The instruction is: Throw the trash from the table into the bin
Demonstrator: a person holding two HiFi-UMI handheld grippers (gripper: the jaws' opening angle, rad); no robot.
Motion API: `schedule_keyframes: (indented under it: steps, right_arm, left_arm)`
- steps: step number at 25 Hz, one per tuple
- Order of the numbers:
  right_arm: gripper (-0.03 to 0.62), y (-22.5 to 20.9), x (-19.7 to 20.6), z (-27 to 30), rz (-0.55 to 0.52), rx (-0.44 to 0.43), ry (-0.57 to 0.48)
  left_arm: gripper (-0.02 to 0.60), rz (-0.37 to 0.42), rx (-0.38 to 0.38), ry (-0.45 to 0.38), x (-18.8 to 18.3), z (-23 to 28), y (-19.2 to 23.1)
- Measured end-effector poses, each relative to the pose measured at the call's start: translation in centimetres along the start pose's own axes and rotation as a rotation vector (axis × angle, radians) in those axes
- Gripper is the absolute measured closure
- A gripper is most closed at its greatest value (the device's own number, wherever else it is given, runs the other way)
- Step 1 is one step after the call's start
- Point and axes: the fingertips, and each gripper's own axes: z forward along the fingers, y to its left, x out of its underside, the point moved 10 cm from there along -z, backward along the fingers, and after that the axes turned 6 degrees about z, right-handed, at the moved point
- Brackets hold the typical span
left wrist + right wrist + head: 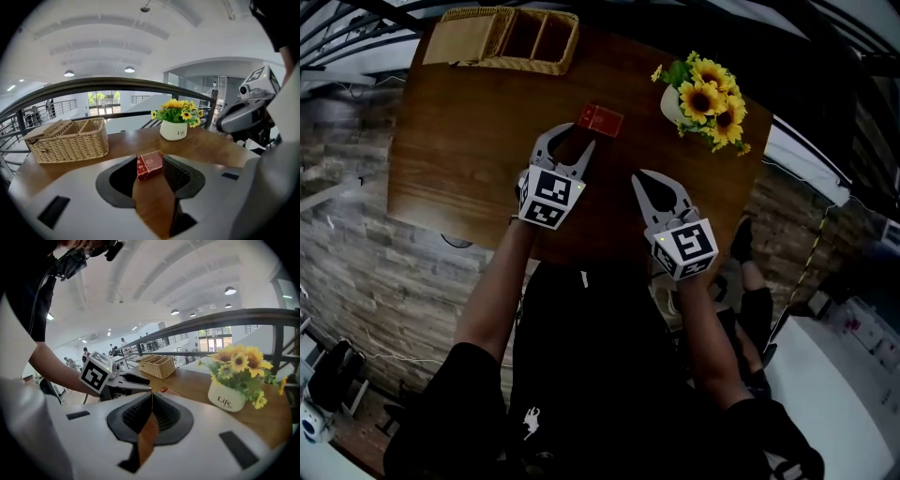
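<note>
The flower pot (227,398) reads "Life"; red box (150,165) illegible.

Red box (600,120): small, flat, rectangular carton, closed; lies flat on the wooden table (469,131), near its middle, slightly askew.

Both forearms are reaching forward side by side, the left gripper (569,142) pointing ahead with jaws apart, the right gripper (639,178) with jaws together.
</note>
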Motion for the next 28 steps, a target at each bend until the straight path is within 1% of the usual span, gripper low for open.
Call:
schedule_keyframes:
  steps: [3, 5, 9, 12, 16, 20, 28]
  right_arm:
    - [0.58, -0.4, 0.1, 0.1, 0.01, 0.003, 0.001]
    - [0.58, -0.7, 0.2, 0.2, 0.019, 0.004, 0.0]
    - [0.58, -1.2, 0.3, 0.3, 0.029, 0.015, 0.011]
    - [0.58, -1.5, 0.4, 0.4, 0.036, 0.022, 0.017]
    - [0.58, -1.7, 0.5, 0.7, 0.05, 0.022, 0.02]
    - [0.58, -1.8, 0.5, 0.8, 0.064, 0.029, 0.018]
    - [0.58, -1.8, 0.4, 0.9, 0.082, 0.056, 0.026]
  left_arm:
    - [0.359, 0.048, 0.055, 0.034, 0.2, 1.5, 0.5]
    - [0.321, 0.086, 0.095, 0.06, 0.3, 2.5, 1.0]
    - [0.258, 0.188, 0.162, 0.106, 0.0, 4.3, 2.1]
    - [0.225, 0.272, 0.217, 0.137, -0.2, 5.6, 2.5]
    - [0.222, 0.353, 0.294, 0.169, -0.5, 7.1, 3.0]
    - [0.222, 0.421, 0.402, 0.203, -0.6, 7.9, 3.2]
    - [0.224, 0.571, 0.538, 0.241, -1.4, 9.6, 3.3]
